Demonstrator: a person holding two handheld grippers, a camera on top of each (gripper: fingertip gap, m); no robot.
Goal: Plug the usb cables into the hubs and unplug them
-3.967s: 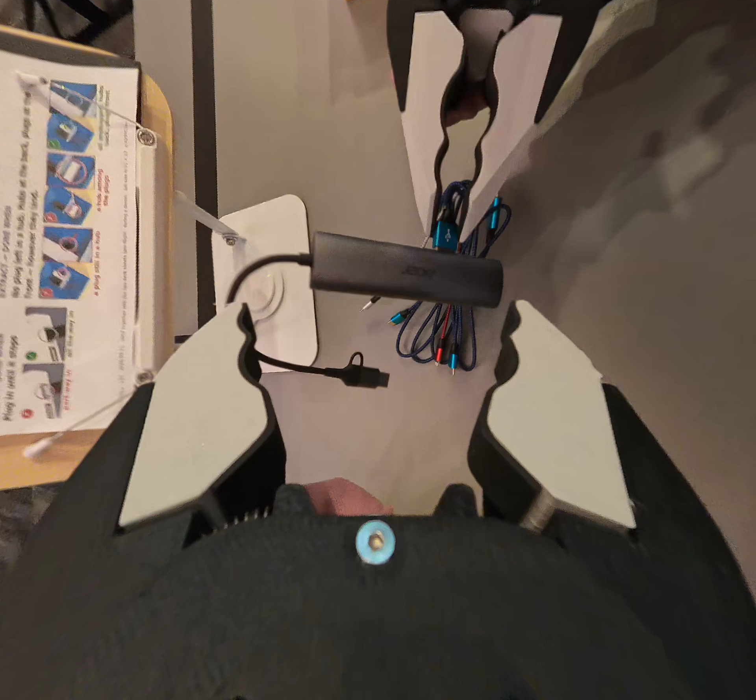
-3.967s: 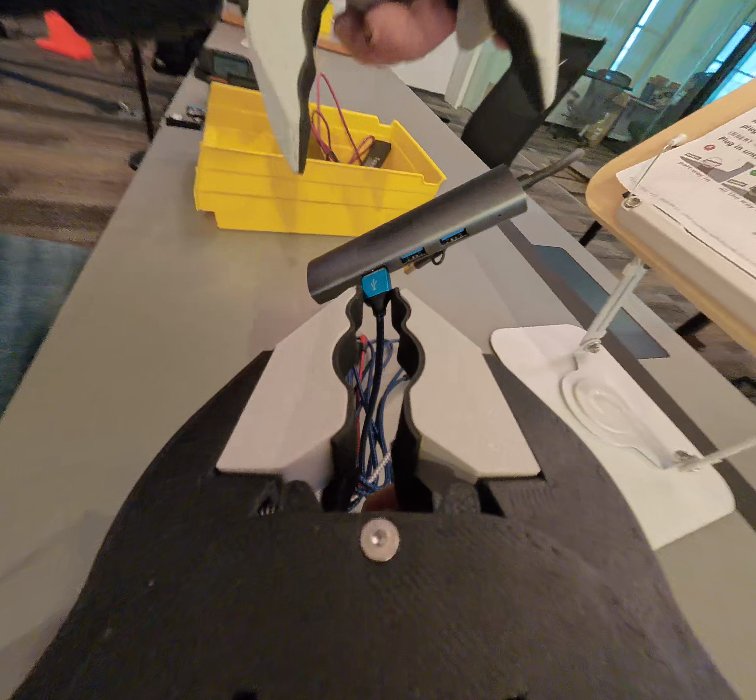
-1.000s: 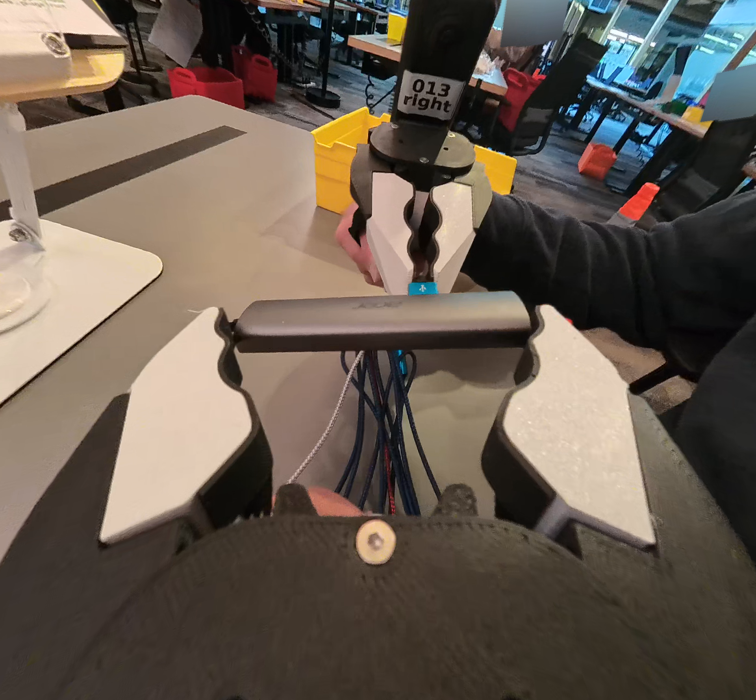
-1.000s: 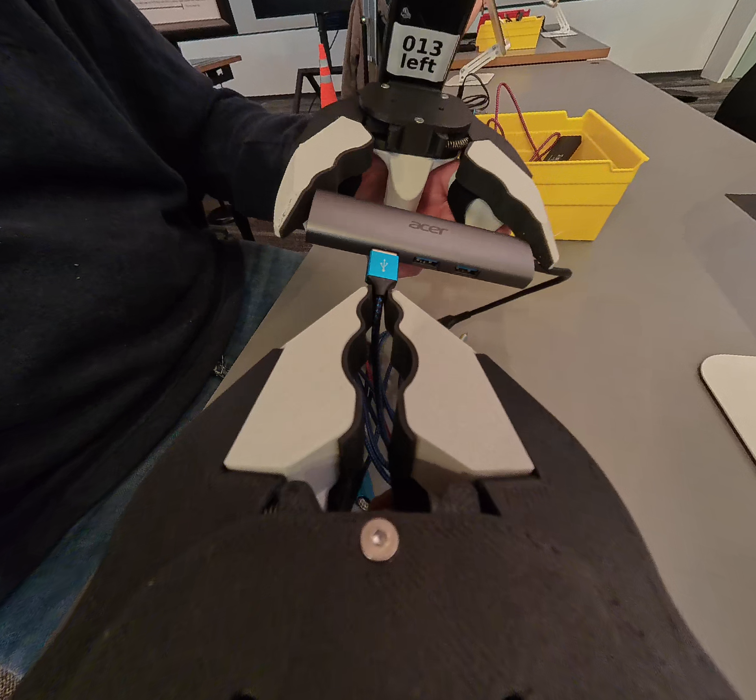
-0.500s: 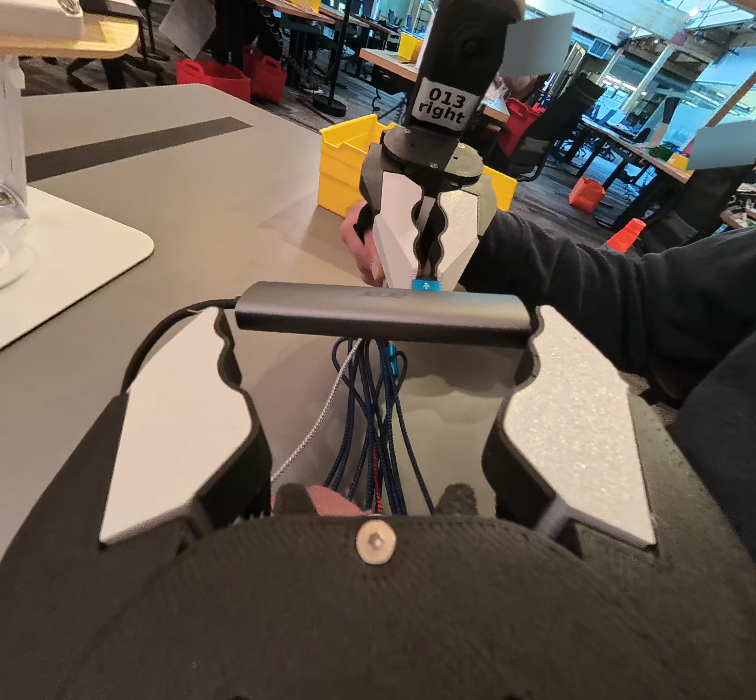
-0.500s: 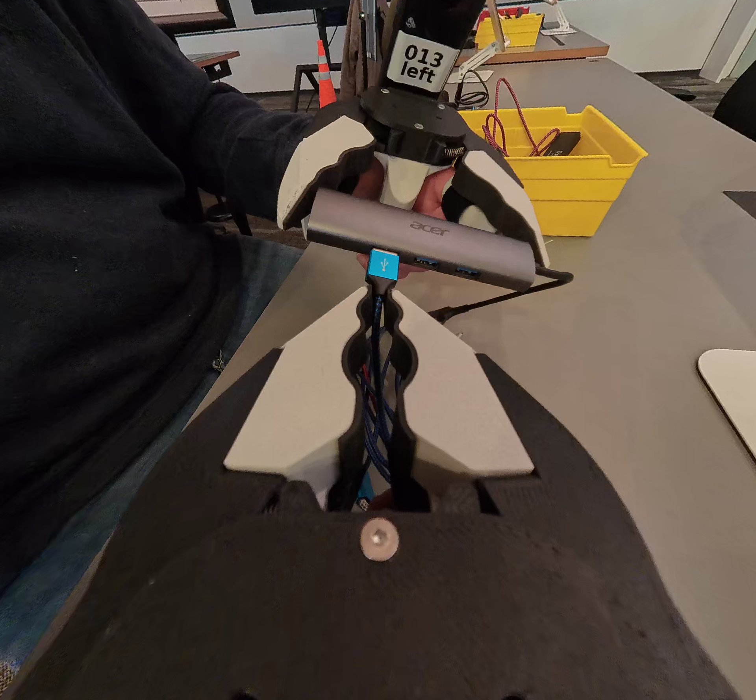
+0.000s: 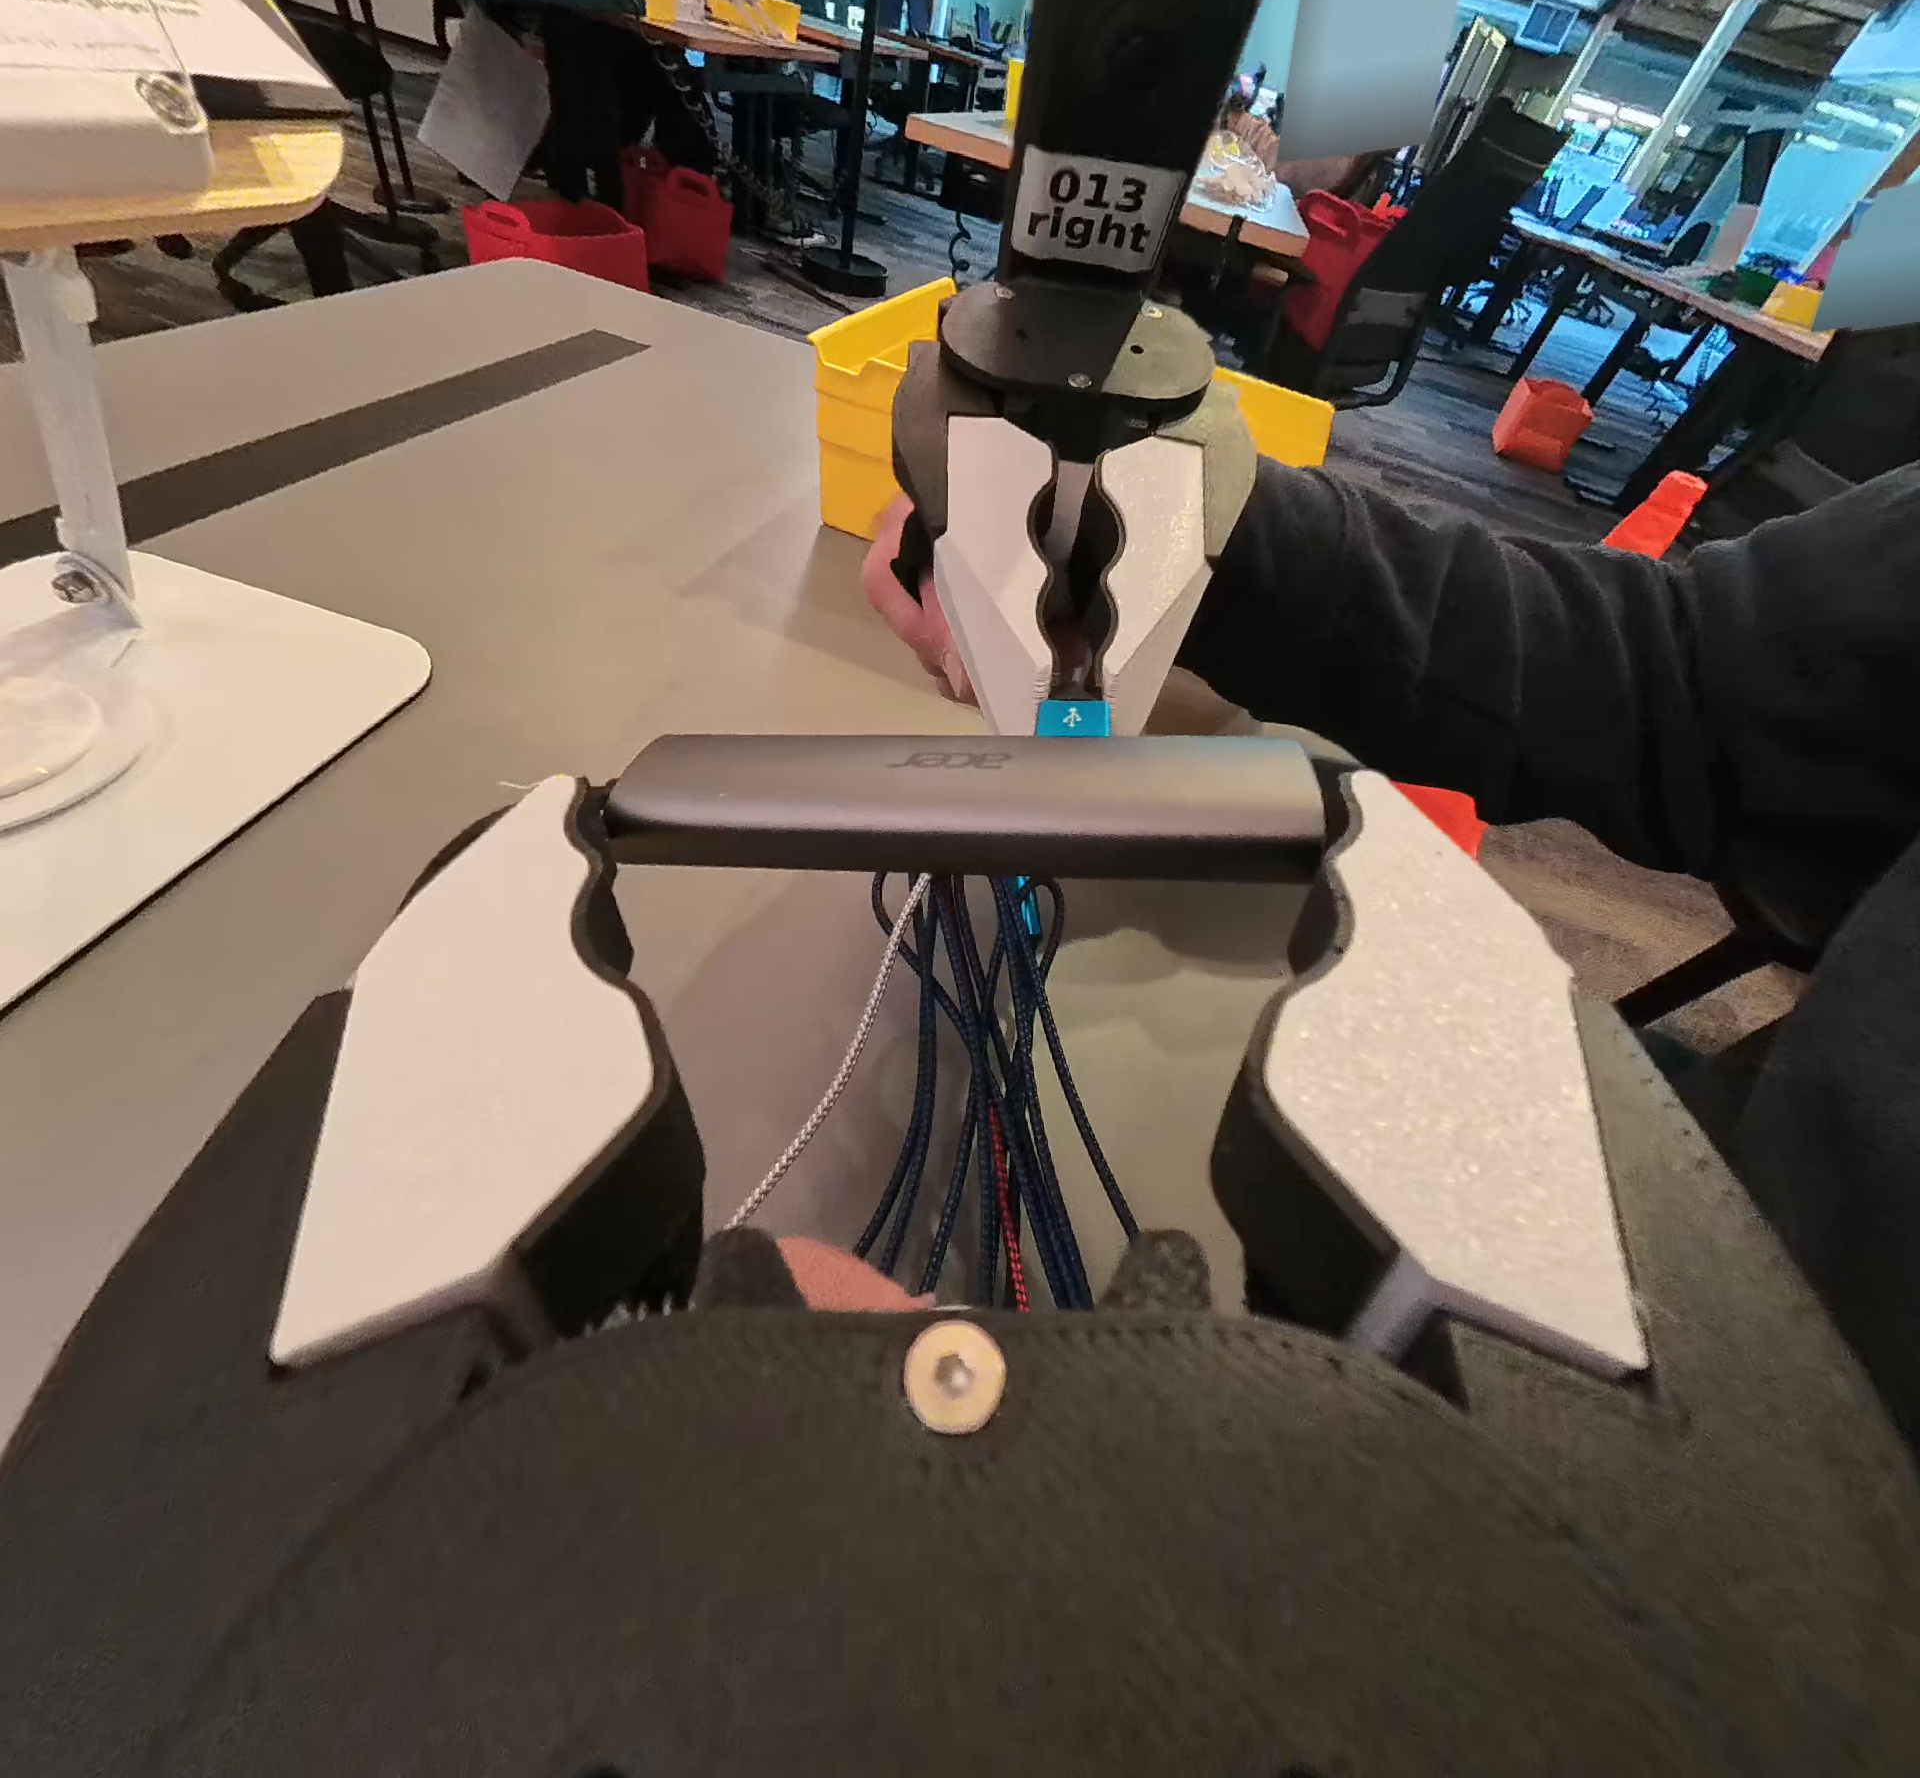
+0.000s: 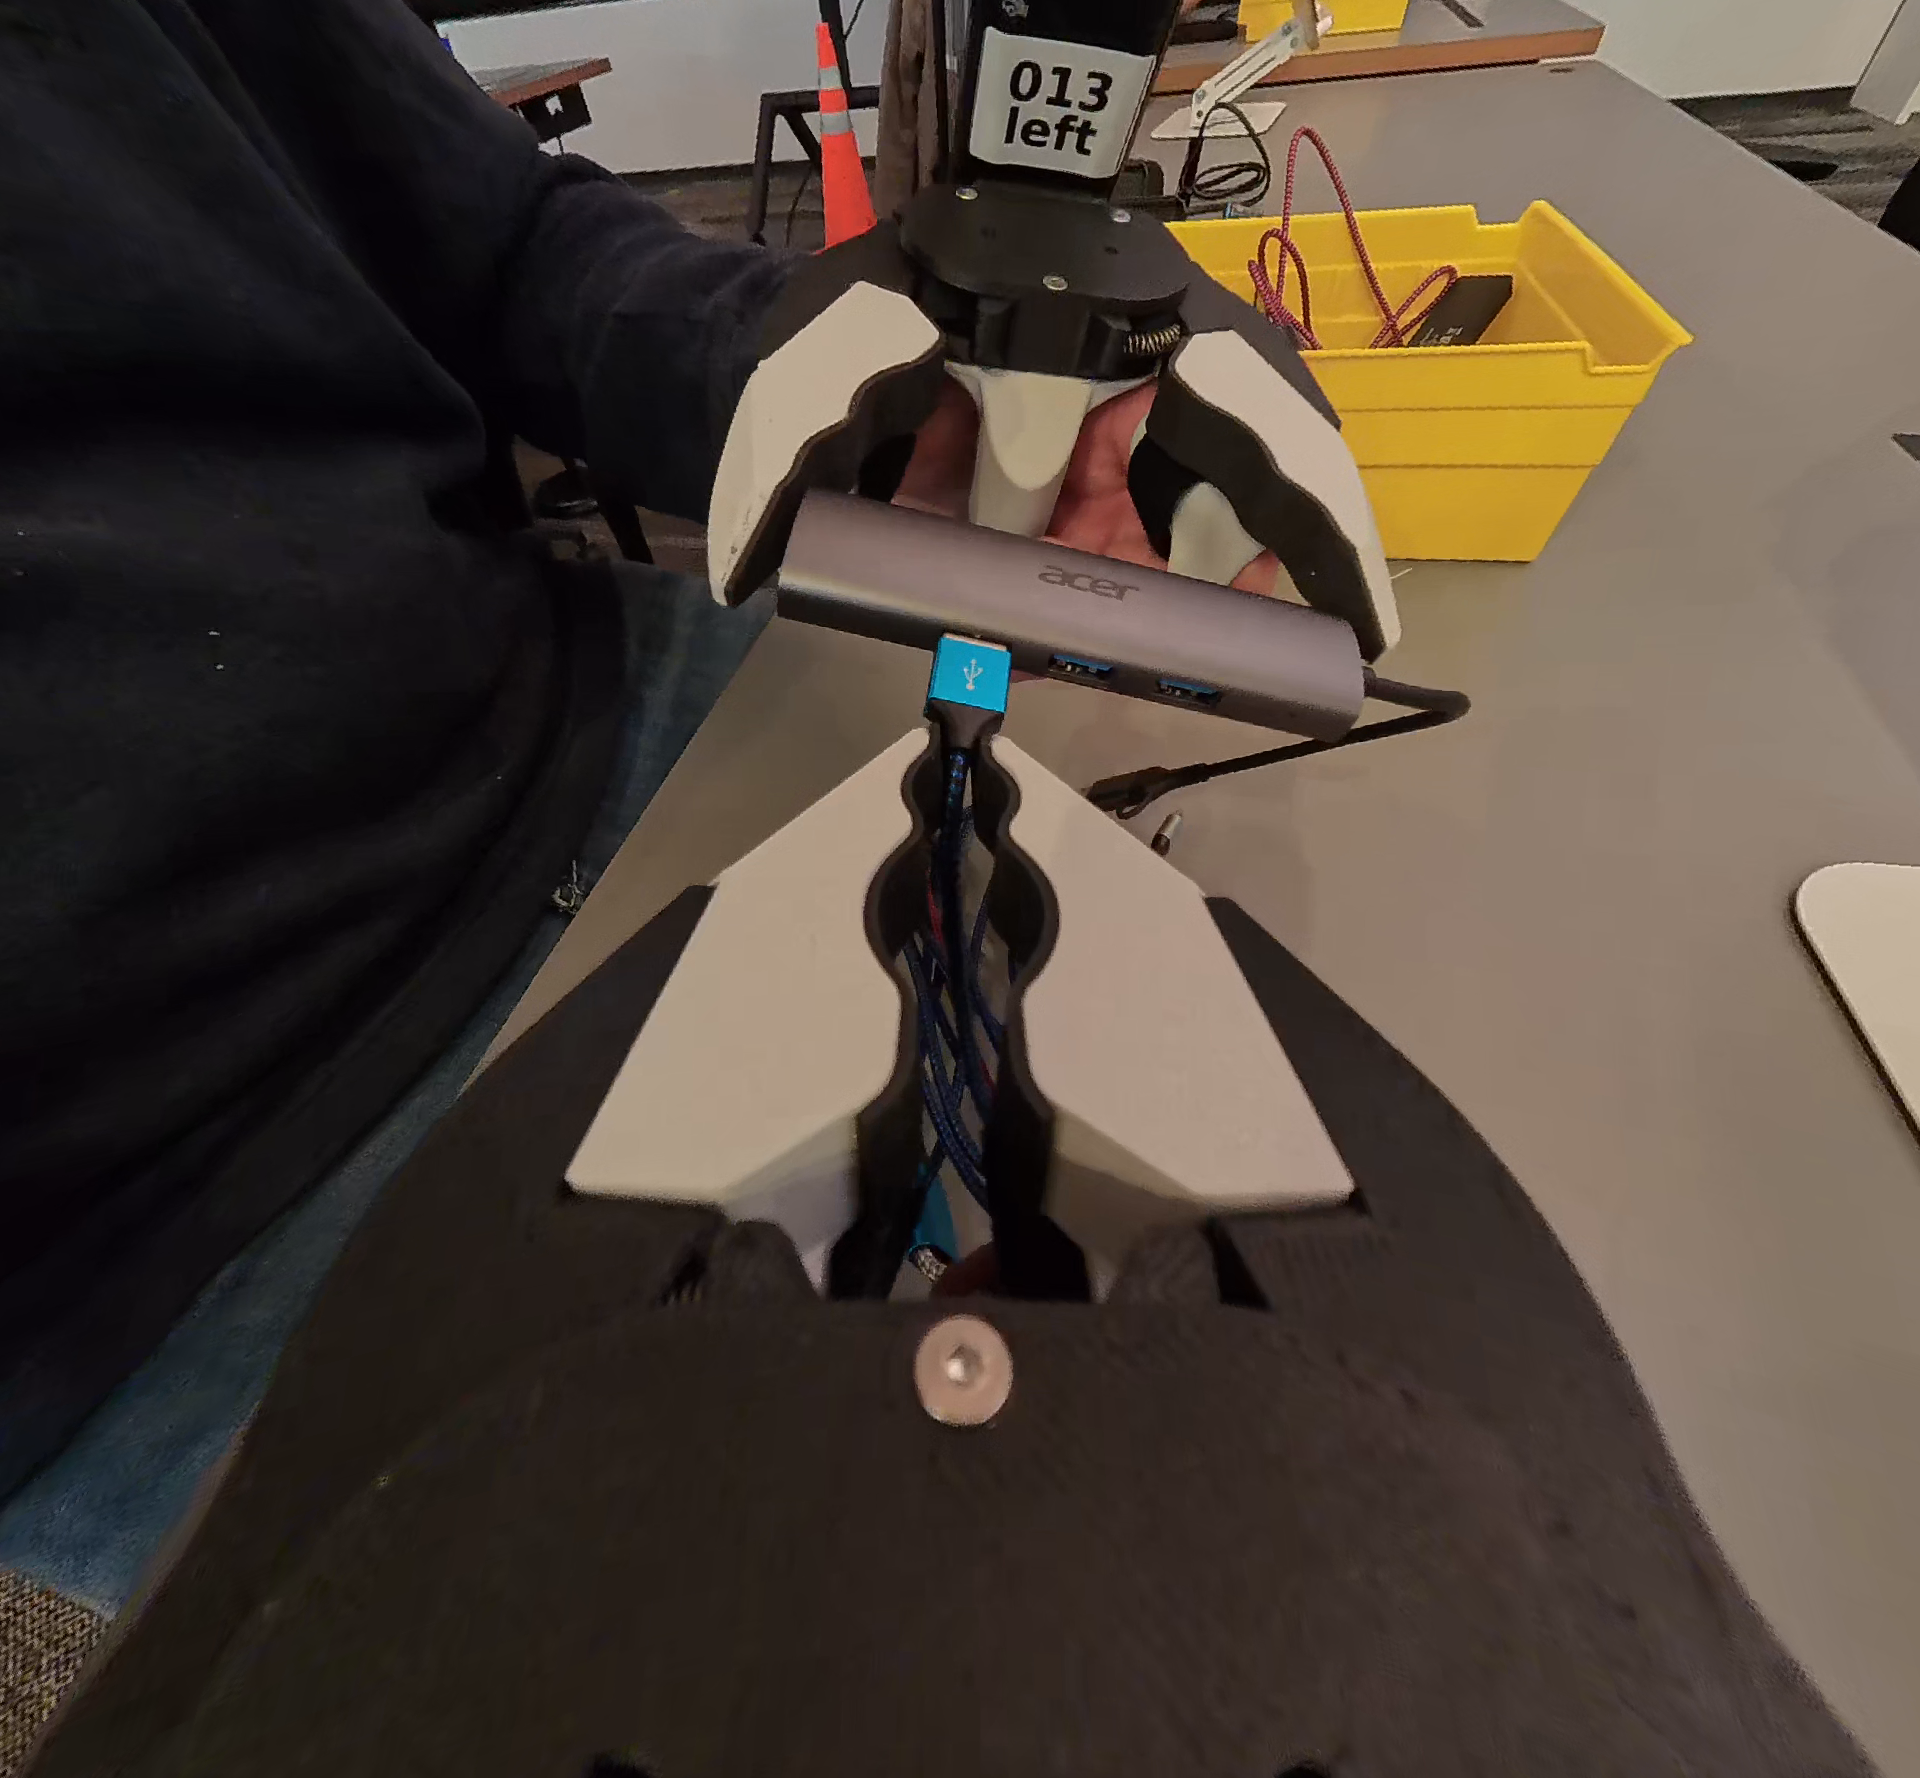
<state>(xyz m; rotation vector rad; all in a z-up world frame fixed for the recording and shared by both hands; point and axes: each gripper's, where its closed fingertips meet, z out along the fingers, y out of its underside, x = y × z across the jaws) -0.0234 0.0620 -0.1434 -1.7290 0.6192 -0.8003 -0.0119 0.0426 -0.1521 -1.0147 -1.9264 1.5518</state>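
Observation:
My left gripper [image 7: 961, 814] is shut on the two ends of a grey USB hub [image 7: 961, 793] and holds it level above the table; it also shows in the right wrist view [image 8: 1070, 601]. My right gripper [image 8: 961, 762] is shut on a blue braided USB cable just behind its blue plug [image 8: 969, 676]. The plug sits in the hub's leftmost port; two blue ports [image 8: 1132, 679] beside it are free. In the left wrist view the right gripper [image 7: 1072, 689] stands behind the hub, with the plug [image 7: 1072, 718] at its tips. A bundle of cables [image 7: 987, 1084] hangs below.
A yellow bin [image 8: 1475, 378] with a red cable and a black device stands on the grey table [image 8: 1558, 897]. The hub's black lead [image 8: 1278, 757] trails onto the table. A white stand base [image 7: 197, 731] lies at the left. A person's dark sleeve [image 7: 1558, 648] is at the right. Less than 4 cm separates the two grippers' tips.
Both grippers have shifted slightly together above the table; the hub tilted a little and came back level. The plug stays at the hub's port and both grips are unchanged.

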